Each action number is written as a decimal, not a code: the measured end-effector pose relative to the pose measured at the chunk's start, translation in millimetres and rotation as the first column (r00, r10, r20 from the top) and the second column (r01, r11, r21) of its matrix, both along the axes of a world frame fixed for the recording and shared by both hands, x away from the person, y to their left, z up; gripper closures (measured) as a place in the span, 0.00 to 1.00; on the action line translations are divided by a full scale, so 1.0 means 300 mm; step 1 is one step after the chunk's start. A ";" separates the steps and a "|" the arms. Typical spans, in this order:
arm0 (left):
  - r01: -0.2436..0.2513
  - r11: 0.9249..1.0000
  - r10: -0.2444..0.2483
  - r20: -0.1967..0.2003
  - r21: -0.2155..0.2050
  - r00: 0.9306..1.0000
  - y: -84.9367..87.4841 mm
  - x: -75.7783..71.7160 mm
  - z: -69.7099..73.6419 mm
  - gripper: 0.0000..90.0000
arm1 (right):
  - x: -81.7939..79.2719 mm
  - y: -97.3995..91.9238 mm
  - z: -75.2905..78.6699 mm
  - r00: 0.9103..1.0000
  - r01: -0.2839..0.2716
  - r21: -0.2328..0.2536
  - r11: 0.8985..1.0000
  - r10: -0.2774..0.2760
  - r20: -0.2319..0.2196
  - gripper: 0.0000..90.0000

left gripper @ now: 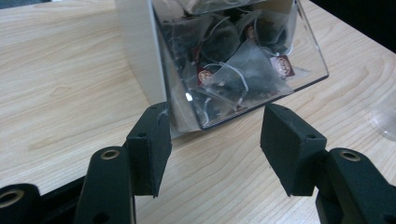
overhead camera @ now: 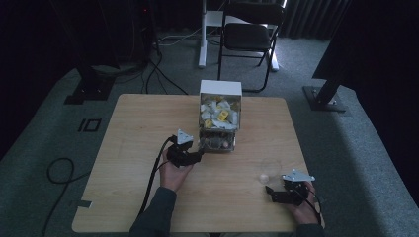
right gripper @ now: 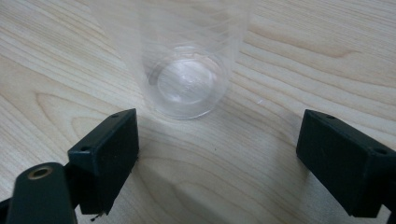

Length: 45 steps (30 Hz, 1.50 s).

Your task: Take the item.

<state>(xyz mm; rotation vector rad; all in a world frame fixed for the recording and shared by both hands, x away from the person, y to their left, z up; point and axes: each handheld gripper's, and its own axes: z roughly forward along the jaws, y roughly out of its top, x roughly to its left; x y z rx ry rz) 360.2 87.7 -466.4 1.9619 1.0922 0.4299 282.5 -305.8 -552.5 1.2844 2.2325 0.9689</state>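
Tea-bag dispenser stands mid-table, its clear front corner just ahead of my left gripper, whose jaws stand apart, holding nothing. My right gripper gapes wide; clear cup sits just beyond its jaws, ungripped.

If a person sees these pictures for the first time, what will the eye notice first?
Probably the clear dispenser box full of tea bags, at the middle of the wooden table. The left gripper stands open right at its front corner. Near the table's right edge, the open right gripper faces an empty clear glass.
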 end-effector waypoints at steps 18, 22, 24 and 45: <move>0.067 0.998 -0.068 0.030 0.022 0.997 -0.076 -0.003 0.016 0.46 | 0.000 0.000 0.000 1.000 -0.004 0.000 1.000 0.004 -0.001 0.14; 0.090 0.996 -0.090 0.035 0.011 0.995 -0.088 -0.002 0.012 0.44 | 0.000 0.000 0.000 1.000 -0.004 0.000 1.000 0.004 -0.001 0.14; 0.100 0.995 -0.101 0.039 0.016 0.994 -0.098 -0.003 0.009 0.43 | 0.000 0.000 0.000 1.000 -0.004 0.001 1.000 0.004 -0.002 0.14; 0.146 0.987 -0.148 0.013 0.059 0.989 -0.161 0.043 -0.058 0.41 | 0.000 0.000 0.000 1.000 -0.006 0.001 1.000 0.006 -0.002 0.14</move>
